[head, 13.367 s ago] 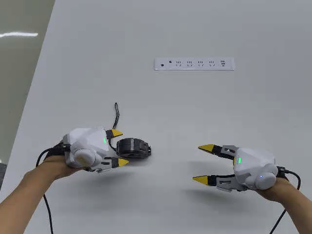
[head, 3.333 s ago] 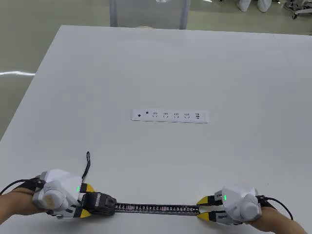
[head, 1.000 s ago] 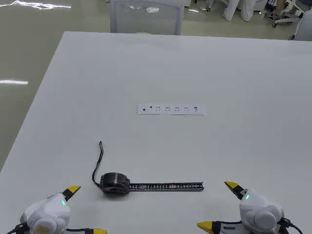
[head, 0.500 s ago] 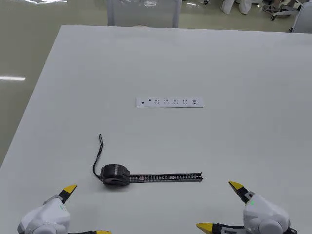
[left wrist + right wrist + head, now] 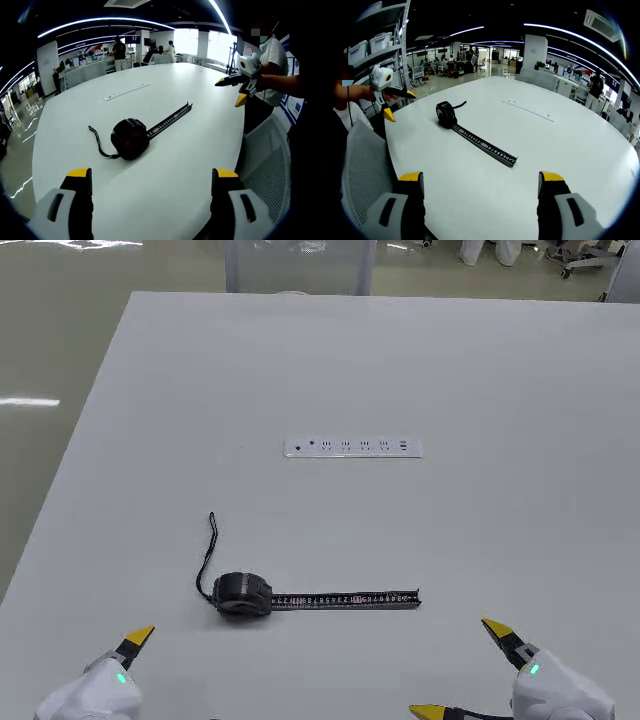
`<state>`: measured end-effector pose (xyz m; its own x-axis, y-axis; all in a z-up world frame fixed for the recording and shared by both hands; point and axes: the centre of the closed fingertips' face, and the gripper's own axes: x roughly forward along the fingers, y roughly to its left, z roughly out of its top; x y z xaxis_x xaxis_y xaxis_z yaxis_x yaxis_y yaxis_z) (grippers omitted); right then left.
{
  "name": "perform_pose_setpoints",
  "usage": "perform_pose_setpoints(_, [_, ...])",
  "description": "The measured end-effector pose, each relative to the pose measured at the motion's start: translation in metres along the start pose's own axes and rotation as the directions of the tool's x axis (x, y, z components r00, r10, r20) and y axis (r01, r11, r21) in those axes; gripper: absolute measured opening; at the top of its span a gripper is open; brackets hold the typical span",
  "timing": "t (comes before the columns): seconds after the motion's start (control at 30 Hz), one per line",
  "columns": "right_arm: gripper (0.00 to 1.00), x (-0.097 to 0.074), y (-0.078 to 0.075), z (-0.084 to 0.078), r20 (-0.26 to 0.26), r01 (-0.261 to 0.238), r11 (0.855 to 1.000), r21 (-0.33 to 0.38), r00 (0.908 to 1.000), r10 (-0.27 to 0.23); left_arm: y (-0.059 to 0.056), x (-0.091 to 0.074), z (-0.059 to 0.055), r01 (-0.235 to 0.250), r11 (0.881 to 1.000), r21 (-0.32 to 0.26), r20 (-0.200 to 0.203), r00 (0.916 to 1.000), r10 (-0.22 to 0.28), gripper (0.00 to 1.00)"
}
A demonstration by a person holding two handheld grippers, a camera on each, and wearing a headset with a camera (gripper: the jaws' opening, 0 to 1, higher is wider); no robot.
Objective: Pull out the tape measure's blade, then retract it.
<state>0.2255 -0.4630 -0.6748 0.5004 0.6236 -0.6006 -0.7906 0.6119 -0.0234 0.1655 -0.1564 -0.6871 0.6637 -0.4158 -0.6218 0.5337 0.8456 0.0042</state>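
Observation:
The black tape measure (image 5: 243,593) lies on the white table, its blade (image 5: 345,599) drawn out to the right and flat on the surface. Its black wrist strap (image 5: 208,550) trails toward the far side. My left gripper (image 5: 170,680) is open at the near left, short of the case and touching nothing. My right gripper (image 5: 463,670) is open at the near right, short of the blade's hooked end. In the left gripper view the case (image 5: 131,138) lies ahead of the wide-apart jaws of my left gripper (image 5: 152,175). In the right gripper view the blade (image 5: 485,145) lies ahead of my right gripper (image 5: 480,176).
A white power strip (image 5: 353,447) lies flat at mid-table beyond the tape measure. The table's left edge (image 5: 60,490) drops to a glossy floor. A chair back (image 5: 298,265) stands at the far edge. A mesh chair (image 5: 365,165) is close by the near edge.
Both grippers, shut on the case and the blade end 3.3 s ago, have let go. Over the last second they have drawn back toward me, open. The tape measure lies still with its blade out.

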Motion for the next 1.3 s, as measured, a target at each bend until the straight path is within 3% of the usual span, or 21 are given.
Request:
perform_pose_setpoints(0.3, [0.95,-0.001,0.005,-0.001,0.003,0.006,1.000,0.014,1.0000,-0.007,-0.001,-0.001,0.000,-0.047,0.998,-0.031,0.002,0.9989,0.047,0.99])
perform_pose_setpoints(0.5, [0.94,0.000,0.007,-0.002,-0.001,0.021,1.000,0.019,0.9998,-0.021,-0.001,0.003,0.004,-0.118,0.989,-0.090,0.007,0.9929,0.119,0.99])
perform_pose_setpoints(0.6, [0.94,0.002,0.007,-0.003,0.004,0.032,0.999,0.030,0.9995,-0.032,0.002,0.006,0.009,-0.168,0.976,-0.136,0.010,0.9853,0.170,0.99])
perform_pose_setpoints(0.73, [0.93,0.004,0.008,-0.004,0.000,0.038,0.999,0.035,0.9993,-0.038,0.005,0.011,0.011,-0.197,0.963,-0.184,0.012,0.9792,0.203,0.99])
perform_pose_setpoints(0.9, [0.92,0.005,0.008,-0.003,-0.003,0.039,0.999,0.031,0.9992,-0.039,0.012,0.014,0.013,-0.259,0.947,-0.192,-0.010,0.9650,0.262,0.99])
perform_pose_setpoints(1.1, [0.90,0.009,0.005,-0.008,0.012,0.033,0.999,-0.007,0.9994,-0.033,0.013,0.024,0.025,-0.282,0.931,-0.232,0.038,0.9536,0.299,0.99])
perform_pose_setpoints(1.13, [0.89,0.009,0.004,-0.006,0.038,0.036,0.999,-0.030,0.9986,-0.035,0.013,0.026,0.028,-0.292,0.923,-0.250,0.046,0.9490,0.312,0.99])
perform_pose_setpoints(1.3, [0.89,0.012,-0.001,-0.011,0.013,0.028,1.000,-0.010,0.9995,-0.028,0.012,0.034,0.032,-0.340,0.899,-0.276,0.054,0.9284,0.368,0.99])
